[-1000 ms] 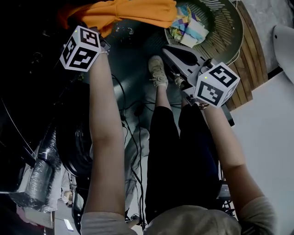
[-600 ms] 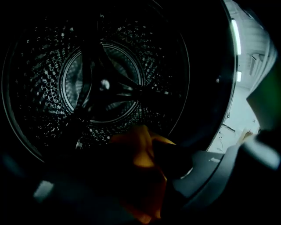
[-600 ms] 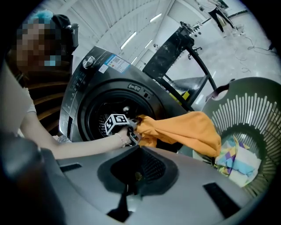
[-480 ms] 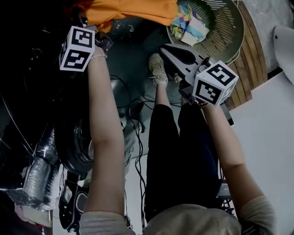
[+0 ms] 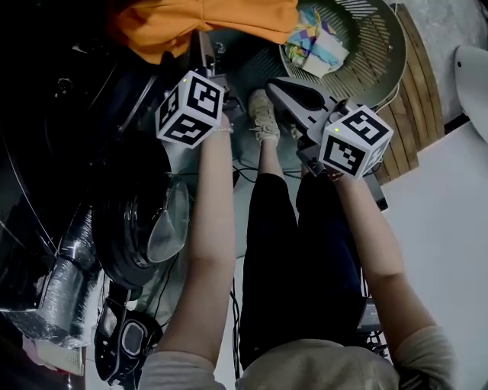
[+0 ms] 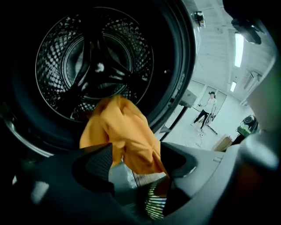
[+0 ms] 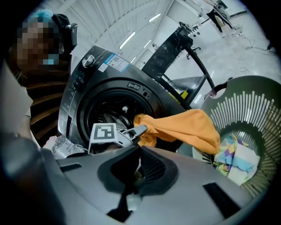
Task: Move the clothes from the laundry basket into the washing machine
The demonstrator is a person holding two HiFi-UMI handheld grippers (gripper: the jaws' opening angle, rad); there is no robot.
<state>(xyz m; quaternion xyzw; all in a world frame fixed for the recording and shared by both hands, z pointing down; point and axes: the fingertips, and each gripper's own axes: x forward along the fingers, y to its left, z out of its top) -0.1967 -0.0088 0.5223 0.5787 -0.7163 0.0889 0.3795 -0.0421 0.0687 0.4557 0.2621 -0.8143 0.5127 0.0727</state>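
Observation:
An orange garment (image 5: 206,19) lies draped from the washing machine's (image 7: 114,110) drum opening across toward the laundry basket (image 5: 377,53). The left gripper view shows the orange garment (image 6: 123,132) hanging over the drum (image 6: 94,66) lip. My left gripper (image 6: 131,158) is open; its jaws have just been opening, with cloth seen in the gap but not pinched. Its marker cube (image 5: 191,107) sits just below the garment. My right gripper (image 7: 138,154) is shut and empty, hovering near the basket (image 7: 250,114), which holds a multicoloured cloth (image 5: 316,42).
The washer's round door (image 5: 145,228) hangs open at the left, with a silver duct hose (image 5: 65,289) below it. Cables cross the floor by my shoes (image 5: 263,118). Wooden planks (image 5: 415,84) lie under the basket. Another person (image 6: 208,107) stands far off.
My left gripper has opened, let go of the orange garment, and pulled back rightward from the washer opening. The garment stays draped. The right gripper has not moved.

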